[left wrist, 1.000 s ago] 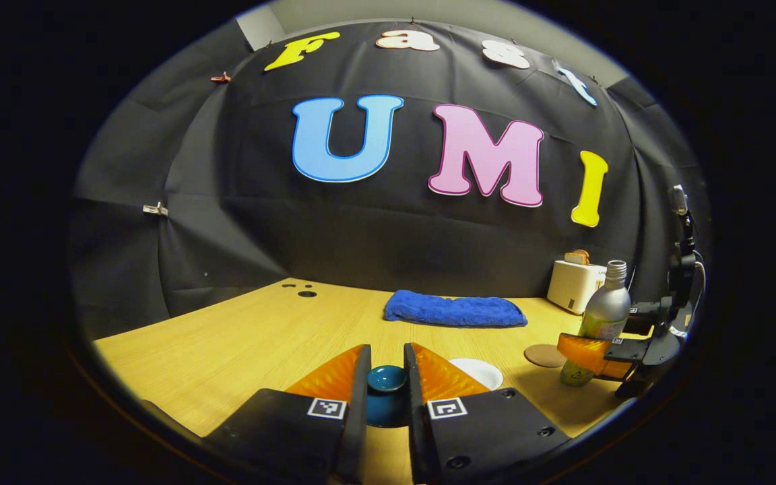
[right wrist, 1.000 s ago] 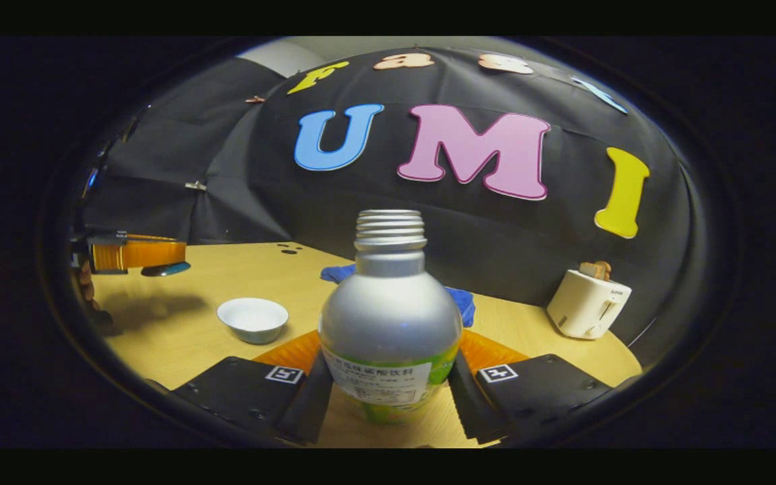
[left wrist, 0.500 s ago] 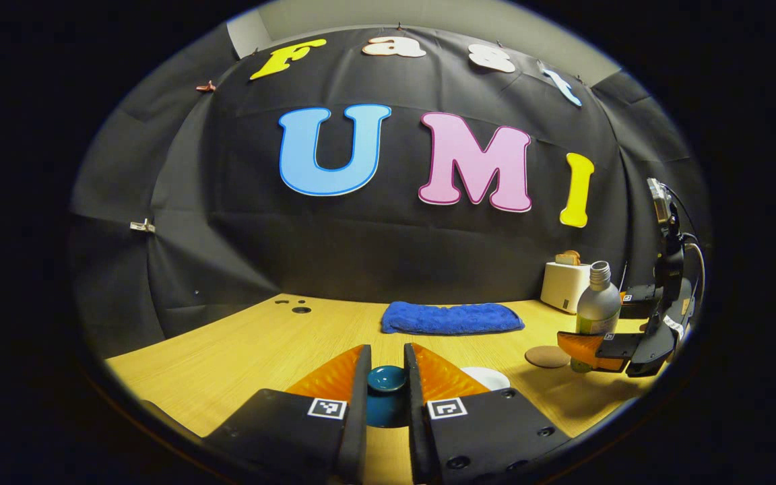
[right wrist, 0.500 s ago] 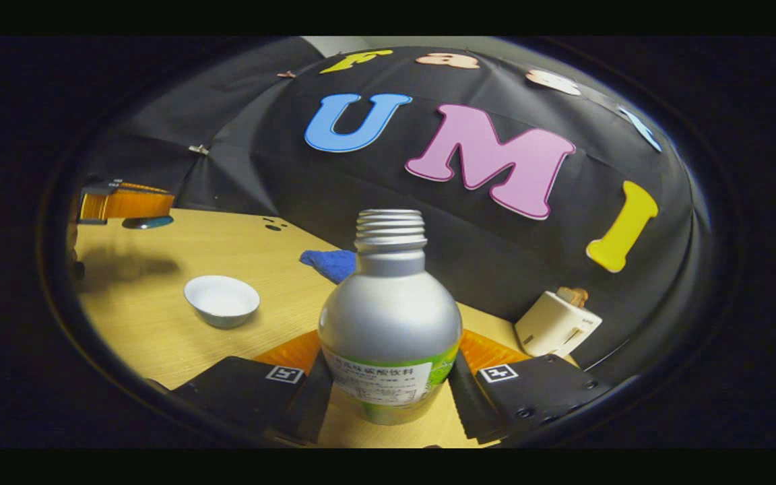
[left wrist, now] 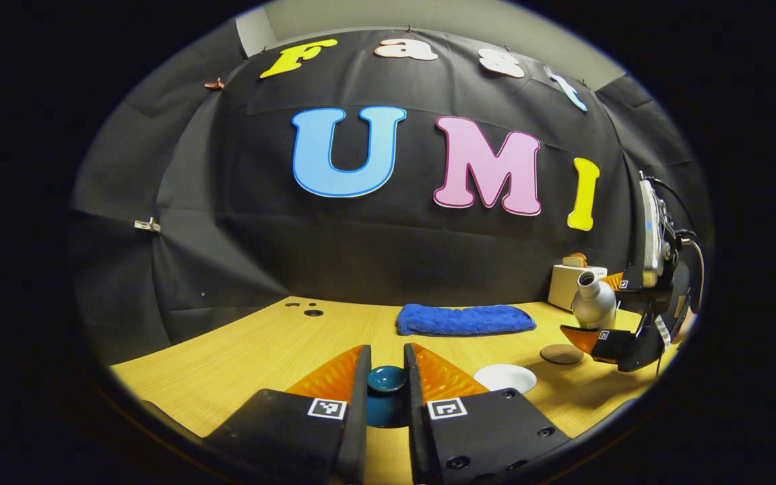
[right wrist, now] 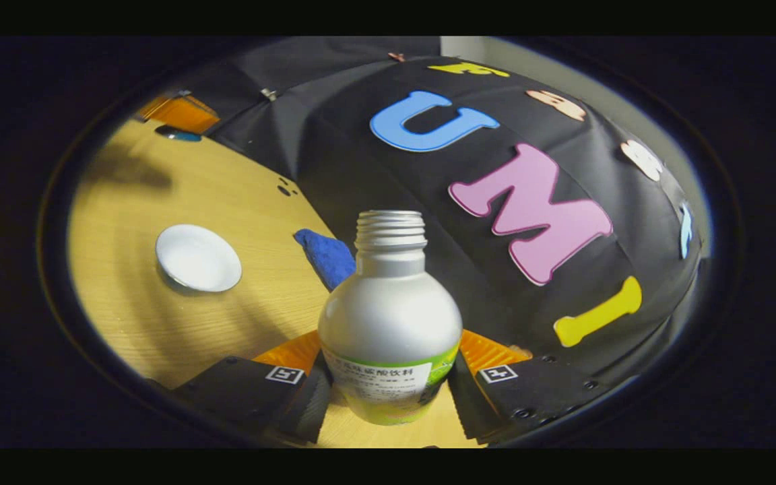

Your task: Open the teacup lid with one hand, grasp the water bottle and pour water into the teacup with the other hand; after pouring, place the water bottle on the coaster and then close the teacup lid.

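Teal lid (left wrist: 387,378) sits clamped in the left tongs (left wrist: 386,384), lifted aside; right tongs (right wrist: 388,377) clamp the tilted bottle (right wrist: 390,323). Pouring looks imminent: its mouth must reach over the white cup (right wrist: 198,258) on the wooden worktop (left wrist: 253,343). Beyond lie the coaster (left wrist: 561,353), blue towel (left wrist: 465,319) and toaster (left wrist: 566,286).

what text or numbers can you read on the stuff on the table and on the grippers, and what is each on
water bottle label: several lines of print, too small and blurred to read.
left gripper and right gripper: square black-and-white code tags, no words or numbers.
toaster: no legible lettering.
teacup lid, teacup: none.
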The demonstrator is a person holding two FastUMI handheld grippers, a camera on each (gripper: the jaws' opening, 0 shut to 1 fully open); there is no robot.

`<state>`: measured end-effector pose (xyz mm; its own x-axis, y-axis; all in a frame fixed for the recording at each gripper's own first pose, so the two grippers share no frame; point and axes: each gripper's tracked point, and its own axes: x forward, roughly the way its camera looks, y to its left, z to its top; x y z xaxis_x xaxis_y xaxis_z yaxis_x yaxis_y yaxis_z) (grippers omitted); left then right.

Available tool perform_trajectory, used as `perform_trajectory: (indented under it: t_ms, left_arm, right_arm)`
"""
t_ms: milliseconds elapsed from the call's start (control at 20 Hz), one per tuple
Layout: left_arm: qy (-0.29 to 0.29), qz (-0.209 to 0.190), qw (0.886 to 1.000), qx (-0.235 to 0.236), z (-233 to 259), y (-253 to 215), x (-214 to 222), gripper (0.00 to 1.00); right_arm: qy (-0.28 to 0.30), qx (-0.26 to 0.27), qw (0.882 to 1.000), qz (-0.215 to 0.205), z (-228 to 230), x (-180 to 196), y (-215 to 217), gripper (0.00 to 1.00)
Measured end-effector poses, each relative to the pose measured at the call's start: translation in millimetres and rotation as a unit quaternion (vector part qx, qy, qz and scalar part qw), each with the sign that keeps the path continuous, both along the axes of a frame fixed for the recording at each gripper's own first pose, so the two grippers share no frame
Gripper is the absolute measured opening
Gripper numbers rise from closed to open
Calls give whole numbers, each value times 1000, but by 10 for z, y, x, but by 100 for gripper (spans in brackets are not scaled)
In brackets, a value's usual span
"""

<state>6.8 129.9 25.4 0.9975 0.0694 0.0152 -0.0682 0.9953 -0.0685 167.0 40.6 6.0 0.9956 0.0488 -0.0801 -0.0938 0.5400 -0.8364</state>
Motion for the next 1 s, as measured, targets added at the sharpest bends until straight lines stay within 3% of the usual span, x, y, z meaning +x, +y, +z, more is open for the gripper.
perform_trajectory:
  t_ms: [200,500,1000]
  left_arm:
    - [-1,3,1000,-4,-30,113,6,29]
    - [2,3,1000,-8,-103,173,23,29]
    - [6,6,1000,-13,-159,277,16,29]
  right_arm:
    - [-8,-71,997,10,-33,55,105,79]
    - [-10,-134,991,26,-104,150,249,78]
    - [-50,-253,965,55,-69,239,407,75]
